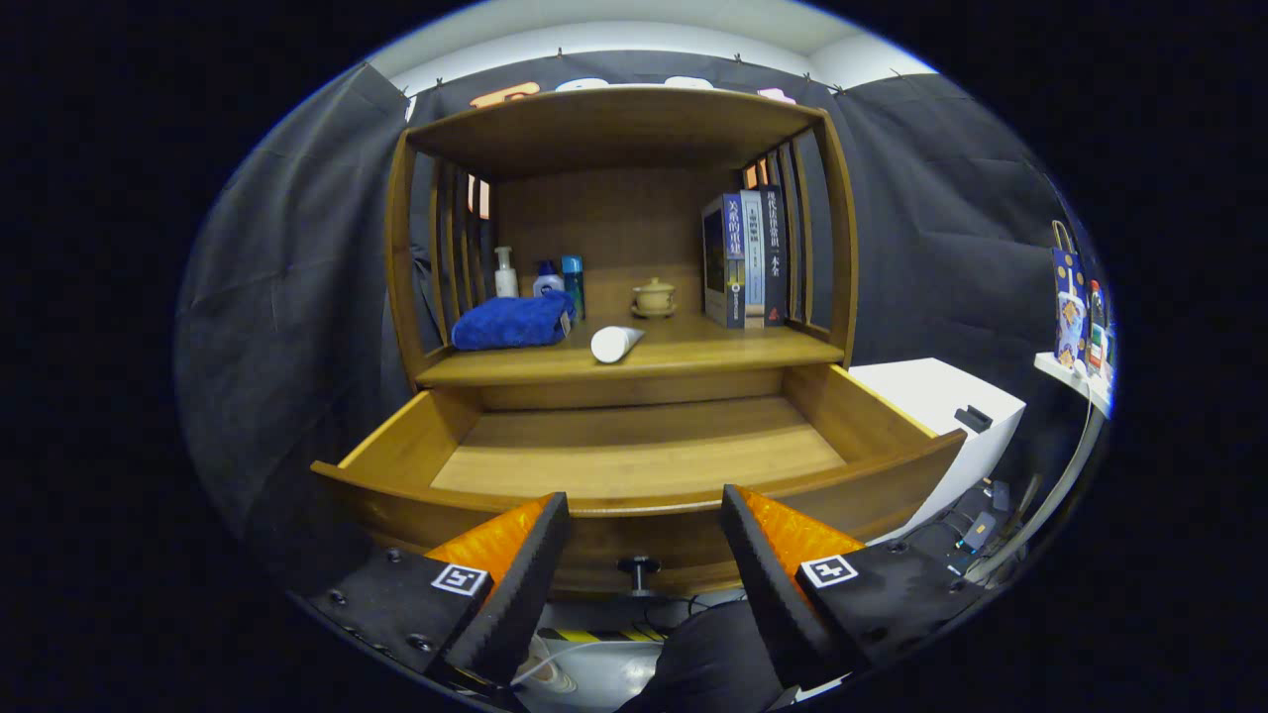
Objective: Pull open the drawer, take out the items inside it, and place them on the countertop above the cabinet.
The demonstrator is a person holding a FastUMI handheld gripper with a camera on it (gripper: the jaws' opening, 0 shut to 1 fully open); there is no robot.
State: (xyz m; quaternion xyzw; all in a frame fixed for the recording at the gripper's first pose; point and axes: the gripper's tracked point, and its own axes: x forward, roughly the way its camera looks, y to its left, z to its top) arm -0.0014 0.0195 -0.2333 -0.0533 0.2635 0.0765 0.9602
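The wooden cabinet stands against the booth wall with its wide wooden drawer pulled fully out; the visible drawer floor is bare. The drawer's small dark round knob sits on the front panel, between the fingers and a little below their tips.

On the wooden countertop above the drawer, from left to right: a folded blue towel at the left end; behind it a white pump bottle, a white bottle with a blue cap and a slim teal bottle; a white tube lying on its side near the front edge, just right of the towel; a small tan lidded cup on a saucer further back; and a row of upright books at the right end.

The black-padded, orange-backed gripper is held just in front of the drawer front, its fingers wide apart and holding nothing.

To the right of the cabinet stands a white box-shaped unit.
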